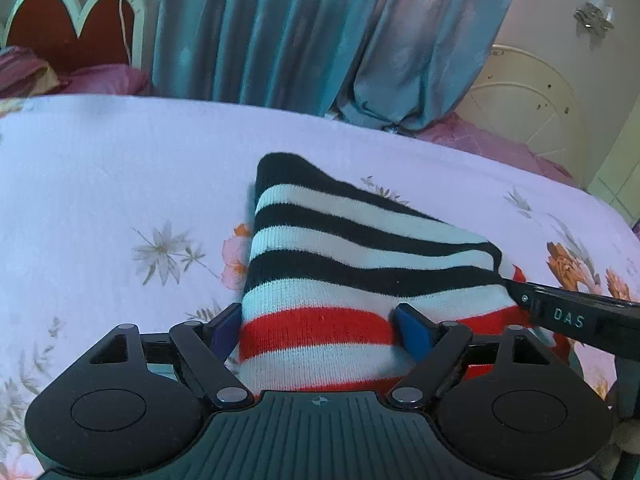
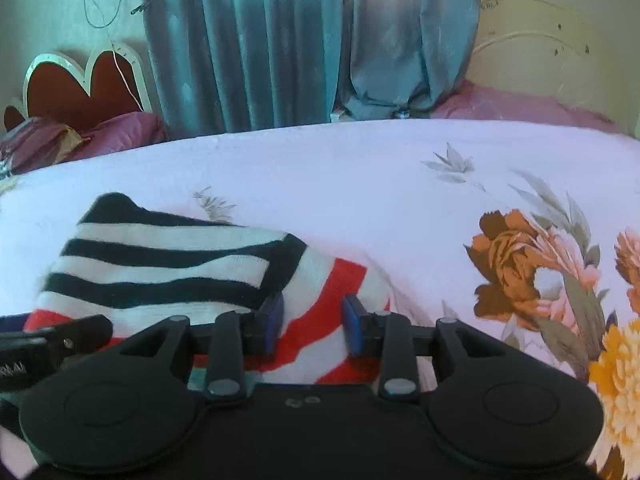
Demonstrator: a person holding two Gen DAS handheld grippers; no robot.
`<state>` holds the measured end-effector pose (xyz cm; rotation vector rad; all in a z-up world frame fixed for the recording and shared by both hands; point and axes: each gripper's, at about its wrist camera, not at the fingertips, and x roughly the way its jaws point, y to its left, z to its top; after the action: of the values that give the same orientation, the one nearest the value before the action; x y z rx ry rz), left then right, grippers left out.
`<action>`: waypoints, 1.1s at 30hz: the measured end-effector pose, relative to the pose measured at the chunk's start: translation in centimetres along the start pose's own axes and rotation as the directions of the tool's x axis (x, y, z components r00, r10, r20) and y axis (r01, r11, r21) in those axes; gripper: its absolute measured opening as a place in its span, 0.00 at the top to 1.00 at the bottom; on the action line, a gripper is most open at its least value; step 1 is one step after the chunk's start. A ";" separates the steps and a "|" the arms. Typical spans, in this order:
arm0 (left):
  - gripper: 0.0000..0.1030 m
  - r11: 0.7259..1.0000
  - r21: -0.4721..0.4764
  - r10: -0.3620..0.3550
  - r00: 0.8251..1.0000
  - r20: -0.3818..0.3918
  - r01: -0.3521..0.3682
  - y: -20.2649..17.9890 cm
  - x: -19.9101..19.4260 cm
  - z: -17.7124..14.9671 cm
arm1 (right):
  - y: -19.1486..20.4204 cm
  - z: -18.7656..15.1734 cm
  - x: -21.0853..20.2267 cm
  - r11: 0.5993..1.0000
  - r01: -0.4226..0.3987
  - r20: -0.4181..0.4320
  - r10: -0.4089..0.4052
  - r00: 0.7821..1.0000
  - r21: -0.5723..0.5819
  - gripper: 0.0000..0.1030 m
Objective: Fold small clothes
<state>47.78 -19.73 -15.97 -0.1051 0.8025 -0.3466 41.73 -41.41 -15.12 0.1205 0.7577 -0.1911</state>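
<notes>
A small knitted garment [image 1: 344, 264] with black, white and red stripes lies folded on the flowered bed sheet [image 1: 112, 168]. It also shows in the right wrist view [image 2: 160, 264]. My left gripper [image 1: 318, 330] is open with its blue pads on either side of the garment's near red-striped edge. My right gripper [image 2: 314, 324] is open over the garment's right red and white part; its fingers stand apart with cloth between them. The right gripper's black finger [image 1: 568, 312] reaches in at the right of the left wrist view.
The white sheet with orange flowers [image 2: 516, 264] covers the bed. Teal curtains [image 2: 280, 48] hang behind. A red and white headboard [image 2: 80, 84] and pink pillows [image 2: 120, 128] are at the far left. A cream headboard [image 1: 528, 96] is at the far right.
</notes>
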 end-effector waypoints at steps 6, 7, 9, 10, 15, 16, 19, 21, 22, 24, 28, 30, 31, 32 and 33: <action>0.21 1.000 0.023 0.019 1.000 0.018 -0.019 -0.1 -2.1 0.0 | -0.8 0.5 -2.9 0.995 -0.067 -0.007 0.068 0.998 0.075 0.66; 0.21 1.000 0.015 0.016 1.000 0.020 -0.016 0.0 -2.6 -0.1 | -0.8 0.2 -3.8 0.993 -0.085 0.001 0.085 0.996 0.076 0.66; 0.21 1.000 0.015 0.013 1.000 0.024 -0.013 -0.1 -3.6 -0.5 | -0.5 -0.3 -5.4 0.993 -0.101 0.021 0.100 0.995 0.058 0.66; 0.21 1.000 0.025 0.013 1.000 0.027 -0.014 -0.2 -4.2 -0.7 | -0.3 -0.7 -6.2 0.993 -0.107 0.029 0.106 0.994 0.046 0.66; 0.21 0.998 0.064 0.010 1.000 0.029 -0.011 -1.1 -6.5 -2.1 | 0.1 -2.3 -8.7 0.992 -0.123 0.047 0.122 0.991 0.024 0.65; 0.21 0.997 0.070 0.010 1.000 0.029 -0.012 -1.3 -6.7 -2.5 | 0.2 -2.7 -8.8 0.993 -0.119 0.046 0.118 0.992 0.015 0.65; 0.21 0.993 0.112 0.025 0.999 0.026 -0.028 -1.7 -7.1 -3.5 | 0.6 -3.8 -8.0 0.994 -0.112 -0.003 0.112 0.994 -0.019 0.66; 0.21 0.993 0.116 0.033 0.999 0.022 -0.035 -1.6 -6.9 -3.7 | 0.5 -4.3 -7.3 0.995 -0.101 -0.027 0.100 0.995 -0.021 0.66; 0.21 0.993 0.113 0.035 0.999 0.018 -0.037 -1.6 -7.0 -3.7 | 0.5 -4.3 -7.4 0.994 -0.104 -0.026 0.104 0.994 -0.018 0.66; 0.21 0.992 0.115 0.041 0.999 0.010 -0.042 -1.6 -7.2 -3.5 | 0.5 -4.1 -7.8 0.994 -0.110 -0.034 0.109 0.993 -0.013 0.65; 0.21 0.993 0.115 0.040 0.999 0.008 -0.041 -1.7 -8.0 -3.9 | 0.2 -4.7 -9.8 0.991 -0.132 -0.015 0.132 0.991 -0.002 0.65; 0.21 0.992 0.118 0.036 0.999 0.006 -0.037 -1.6 -8.6 -4.4 | 0.1 -5.5 -10.7 0.990 -0.138 -0.013 0.138 0.990 -0.004 0.65; 0.21 0.992 0.120 0.034 0.999 0.005 -0.035 -1.6 -8.9 -4.7 | 0.1 -6.0 -11.1 0.991 -0.136 -0.007 0.136 0.991 -0.011 0.65; 0.21 0.992 0.122 0.033 0.999 0.005 -0.034 -1.5 -9.3 -4.9 | 0.2 -6.4 -11.5 0.991 -0.131 0.001 0.131 0.991 -0.025 0.65; 0.21 0.992 0.125 0.032 0.999 0.004 -0.032 -1.5 -9.5 -5.3 | 0.3 -6.7 -11.8 0.991 -0.127 0.009 0.127 0.992 -0.038 0.65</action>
<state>37.48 -17.66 -12.77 0.0251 0.7779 -0.3657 28.94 -38.39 -11.72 0.1312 0.7398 -0.0564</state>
